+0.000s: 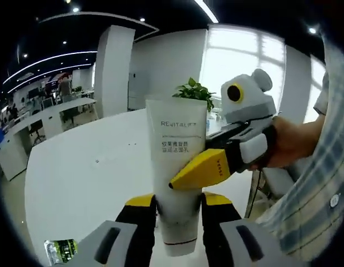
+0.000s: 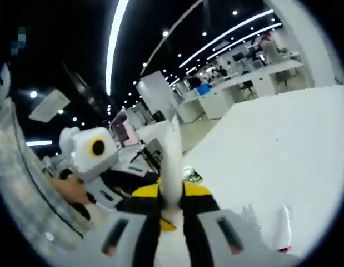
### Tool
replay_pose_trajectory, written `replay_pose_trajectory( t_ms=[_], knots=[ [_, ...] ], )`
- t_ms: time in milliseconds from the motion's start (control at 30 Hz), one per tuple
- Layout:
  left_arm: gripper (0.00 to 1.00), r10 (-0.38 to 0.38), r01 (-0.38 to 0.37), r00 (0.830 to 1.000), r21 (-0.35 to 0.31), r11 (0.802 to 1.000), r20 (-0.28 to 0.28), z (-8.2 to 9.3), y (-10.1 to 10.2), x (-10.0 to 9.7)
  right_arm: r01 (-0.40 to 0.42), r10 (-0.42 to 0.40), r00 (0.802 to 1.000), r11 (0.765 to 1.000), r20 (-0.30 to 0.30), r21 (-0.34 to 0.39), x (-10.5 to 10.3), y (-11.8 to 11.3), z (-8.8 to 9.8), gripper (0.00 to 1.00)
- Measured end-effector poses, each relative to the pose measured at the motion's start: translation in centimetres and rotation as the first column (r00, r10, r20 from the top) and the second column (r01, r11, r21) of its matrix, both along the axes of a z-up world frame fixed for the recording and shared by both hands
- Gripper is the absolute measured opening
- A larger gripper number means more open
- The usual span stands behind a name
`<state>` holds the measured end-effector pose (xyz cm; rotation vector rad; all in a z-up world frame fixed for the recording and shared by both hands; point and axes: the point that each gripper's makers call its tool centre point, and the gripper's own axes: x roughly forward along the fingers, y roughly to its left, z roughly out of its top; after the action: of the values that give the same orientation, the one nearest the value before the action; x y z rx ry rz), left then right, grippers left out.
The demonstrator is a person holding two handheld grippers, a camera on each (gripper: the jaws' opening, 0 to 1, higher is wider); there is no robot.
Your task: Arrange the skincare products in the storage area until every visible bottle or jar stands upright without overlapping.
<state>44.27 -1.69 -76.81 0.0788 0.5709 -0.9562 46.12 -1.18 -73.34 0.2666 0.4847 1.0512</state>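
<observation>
the white table [image 1: 77, 167] spreads under both grippers. a white tube [image 1: 174, 167] marked revitalift stands upright over it, its lower end pinched between the left gripper's [image 1: 178, 214] 2 yellow-tipped jaws. the right gripper [image 1: 185, 178] reaches in from the right, a hand [image 1: 288, 142] behind it, and in its own view its jaws clamp the tube's thin edge [image 2: 170, 167]. a small green packet [image 1: 60, 247] lies on the table.

both grippers, left [image 1: 179, 201] and right [image 2: 172, 196], clamped; hand [image 1: 288, 142] holds right one
</observation>
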Motion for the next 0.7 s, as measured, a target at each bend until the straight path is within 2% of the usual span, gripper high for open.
replay_pose_trajectory(
  t_ms=[133,233,367,433,533,600,633,700],
  knots=[
    [0.4,-0.029,0.029,1.0,0.011,1.0,0.002,-0.1,0.7,-0.2,-0.04,0.042,0.999,0.997,0.031,-0.065,-0.1,-0.8,-0.6,0.11],
    [0.44,-0.014,0.014,1.0,-0.021,1.0,-0.027,0.7,1.2,-0.2,-0.098,0.108,0.992,0.984,0.062,-0.146,-0.8,-1.1,-1.4,0.11],
    [0.46,-0.012,0.011,1.0,-0.04,0.999,-0.024,1.8,1.7,0.0,-0.159,0.184,0.98,0.956,0.08,-0.247,-1.5,-1.2,-2.7,0.11],
    [0.46,-0.016,0.016,1.0,-0.006,1.0,-0.002,2.1,2.1,0.3,-0.188,0.223,0.97,0.94,0.097,-0.285,-1.8,-1.1,-3.1,0.11],
    [0.49,-0.05,0.045,0.997,0.073,0.996,0.064,2.6,2.7,0.8,-0.229,0.28,0.953,0.913,0.112,-0.337,-2.4,-0.7,-3.7,0.11],
    [0.47,-0.115,0.092,0.986,0.181,0.979,0.12,2.7,2.9,0.8,-0.265,0.333,0.935,0.885,0.122,-0.382,-2.9,-0.4,-4.2,0.11],
    [0.46,-0.178,0.141,0.973,0.232,0.962,0.146,2.7,2.6,0.5,-0.282,0.359,0.925,0.868,0.123,-0.409,-3.2,-0.3,-4.6,0.11],
    [0.45,-0.262,0.212,0.953,0.286,0.934,0.15,2.7,2.0,-0.3,-0.312,0.401,0.907,0.845,0.129,-0.434,-3.8,0.0,-4.9,0.11]
  ],
)
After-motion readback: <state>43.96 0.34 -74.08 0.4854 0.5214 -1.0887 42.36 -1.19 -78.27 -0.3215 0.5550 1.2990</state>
